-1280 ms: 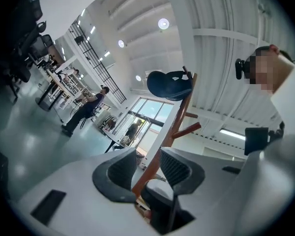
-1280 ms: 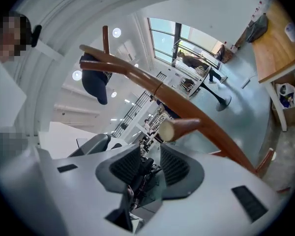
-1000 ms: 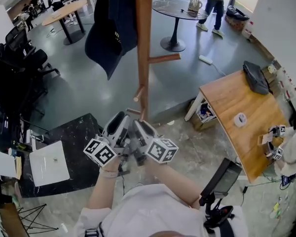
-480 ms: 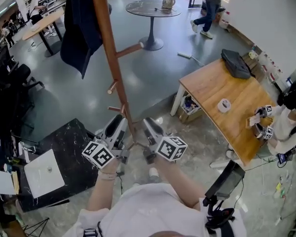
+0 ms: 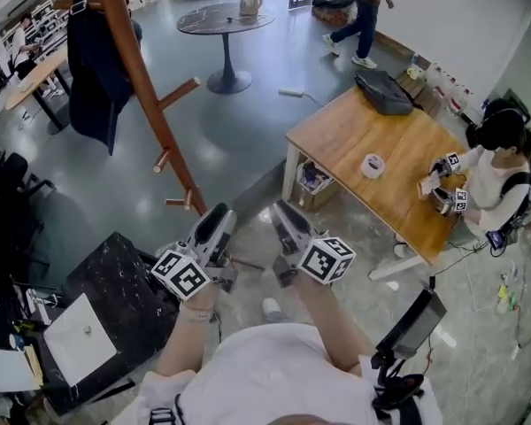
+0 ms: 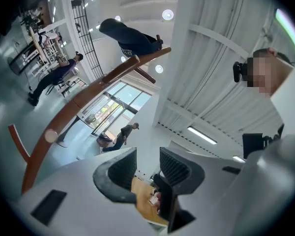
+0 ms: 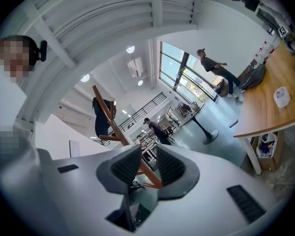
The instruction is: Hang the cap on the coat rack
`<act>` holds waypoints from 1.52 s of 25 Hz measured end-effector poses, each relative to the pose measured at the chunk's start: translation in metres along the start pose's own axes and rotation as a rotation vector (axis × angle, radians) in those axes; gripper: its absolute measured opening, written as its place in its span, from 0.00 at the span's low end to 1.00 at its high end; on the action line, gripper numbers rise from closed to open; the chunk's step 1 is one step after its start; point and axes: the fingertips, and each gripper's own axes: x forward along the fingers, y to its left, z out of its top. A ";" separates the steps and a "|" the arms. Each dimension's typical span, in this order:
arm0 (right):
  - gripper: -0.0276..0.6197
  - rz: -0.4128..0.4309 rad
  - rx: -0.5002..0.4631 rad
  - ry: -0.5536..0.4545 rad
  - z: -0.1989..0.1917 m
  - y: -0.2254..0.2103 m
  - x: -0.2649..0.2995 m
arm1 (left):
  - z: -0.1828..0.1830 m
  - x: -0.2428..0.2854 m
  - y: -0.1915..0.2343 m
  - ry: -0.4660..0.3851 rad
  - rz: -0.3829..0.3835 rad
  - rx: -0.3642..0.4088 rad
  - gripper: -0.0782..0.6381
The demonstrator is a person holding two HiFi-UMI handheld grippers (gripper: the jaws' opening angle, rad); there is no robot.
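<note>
Now, left hand-held gripper (image 5: pixel 218 218): low before the body, jaws partly apart, empty.
Right hand-held gripper (image 5: pixel 283 212): beside it, likewise parted, empty.
Cap (image 5: pixel 93 78): hanging high on rack (image 5: pixel 145 96).
Room: open floor (image 5: pixel 239 140) ahead; tabletop (image 5: pixel 380 175) edge rightward.

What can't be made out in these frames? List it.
- Top of the rack: head view, cut off by the top edge.
- Base of the rack: head view, mostly behind the left gripper.
- The dark cloth on the rack: cap or other garment unclear. It is partly behind the pole in the head view and tiny in both gripper views.
</note>
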 end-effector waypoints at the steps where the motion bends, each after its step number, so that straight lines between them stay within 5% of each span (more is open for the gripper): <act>1: 0.21 -0.005 -0.015 -0.009 0.006 -0.001 -0.005 | -0.003 0.004 -0.004 0.007 -0.016 -0.005 0.30; 15: 0.19 -0.059 -0.142 -0.046 0.038 -0.002 -0.041 | -0.031 0.038 -0.045 0.097 -0.179 -0.041 0.22; 30: 0.15 -0.053 -0.174 -0.021 0.036 0.002 -0.043 | -0.031 0.039 -0.062 0.110 -0.234 -0.040 0.12; 35: 0.15 -0.049 -0.175 -0.021 0.036 0.002 -0.045 | -0.036 0.040 -0.072 0.163 -0.241 0.027 0.12; 38: 0.15 -0.047 -0.176 -0.020 0.036 0.002 -0.045 | -0.035 0.041 -0.072 0.162 -0.251 -0.022 0.12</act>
